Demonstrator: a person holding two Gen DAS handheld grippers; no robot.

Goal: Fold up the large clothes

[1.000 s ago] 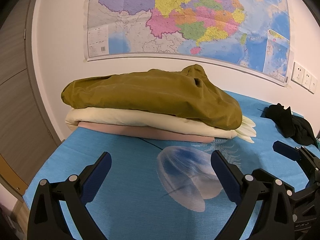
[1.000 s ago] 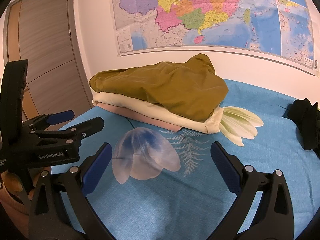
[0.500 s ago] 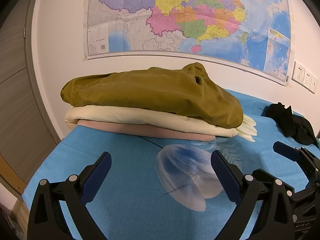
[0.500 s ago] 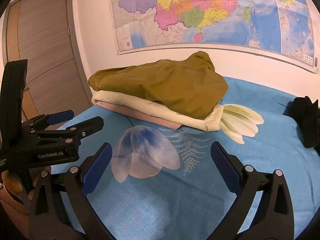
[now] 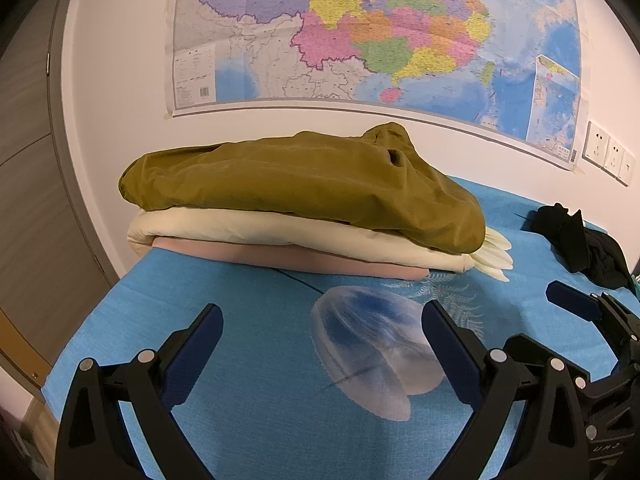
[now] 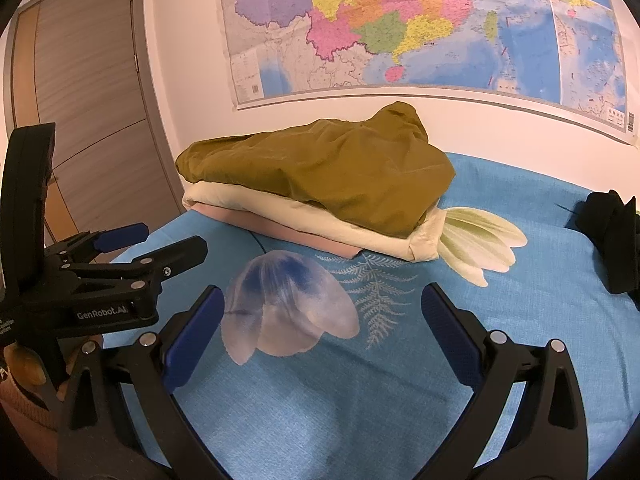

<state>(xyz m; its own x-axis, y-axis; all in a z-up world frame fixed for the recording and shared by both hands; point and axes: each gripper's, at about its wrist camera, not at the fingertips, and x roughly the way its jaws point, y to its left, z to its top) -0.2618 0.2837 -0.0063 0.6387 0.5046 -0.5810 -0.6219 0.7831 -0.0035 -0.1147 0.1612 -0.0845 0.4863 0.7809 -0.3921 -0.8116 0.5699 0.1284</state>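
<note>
A stack of folded clothes lies at the back of the blue bed sheet point(image 5: 248, 364): an olive-green garment point(image 5: 304, 184) on top, a cream one point(image 5: 256, 228) under it and a pink one point(image 5: 280, 258) at the bottom. The stack also shows in the right wrist view, with the olive garment point(image 6: 320, 168) uppermost. A crumpled black garment point(image 5: 580, 244) lies at the right, also in the right wrist view point(image 6: 616, 236). My left gripper point(image 5: 322, 328) is open and empty, low over the sheet. My right gripper point(image 6: 322, 312) is open and empty beside it.
The sheet has a jellyfish print point(image 5: 372, 344) and a fern and flower print point(image 6: 476, 240). A map point(image 5: 360, 32) hangs on the white wall behind the bed. A wooden door point(image 6: 88, 120) stands at the left. Wall sockets point(image 5: 608, 156) are at the right.
Both grippers have drawn slightly lower and back; the stack sits a little higher in both views. Nothing was taken hold of or let go.
</note>
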